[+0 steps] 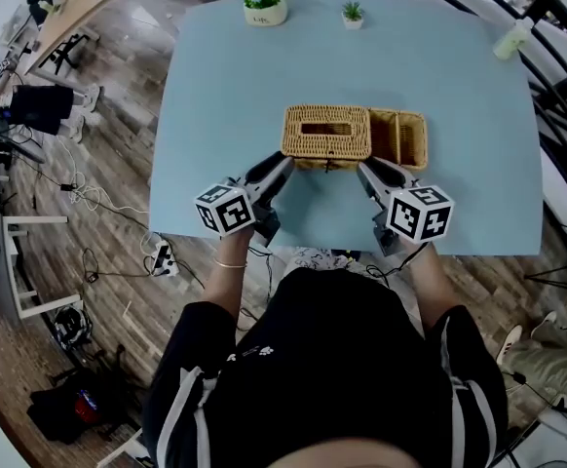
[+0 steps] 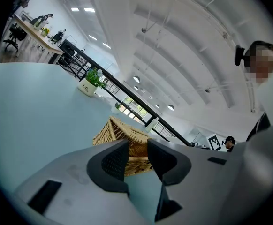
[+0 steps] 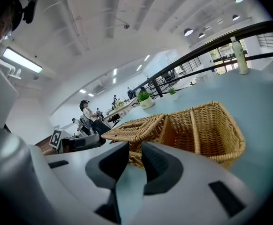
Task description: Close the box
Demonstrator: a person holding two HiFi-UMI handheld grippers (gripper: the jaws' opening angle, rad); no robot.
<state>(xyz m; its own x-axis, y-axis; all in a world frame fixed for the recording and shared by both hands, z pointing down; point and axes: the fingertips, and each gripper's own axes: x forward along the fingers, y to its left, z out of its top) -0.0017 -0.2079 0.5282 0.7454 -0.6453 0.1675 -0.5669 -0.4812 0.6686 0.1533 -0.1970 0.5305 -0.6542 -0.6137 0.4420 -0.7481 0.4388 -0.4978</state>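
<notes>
Pale blue surface [image 1: 225, 86] carried everything at its middle. On the left, the left claw [image 1: 283, 163] sat with jaws spread and empty, just short of the wicker box's [image 1: 409, 152] near left corner. A slotted lid [image 1: 327, 132] covered the box's left part, leaving the right compartments uncovered. The right claw [image 1: 362, 168], also spread and empty, pointed at the box's near side.

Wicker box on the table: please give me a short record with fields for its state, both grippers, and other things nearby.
box: wicker box on blue table
lid: slotted lid over the left part; right part open
left gripper: fingers apart, nothing between, at the box's front
right gripper: fingers apart, nothing between, at the box's front
far edge: large potted plant, small potted plant, bottle
</notes>
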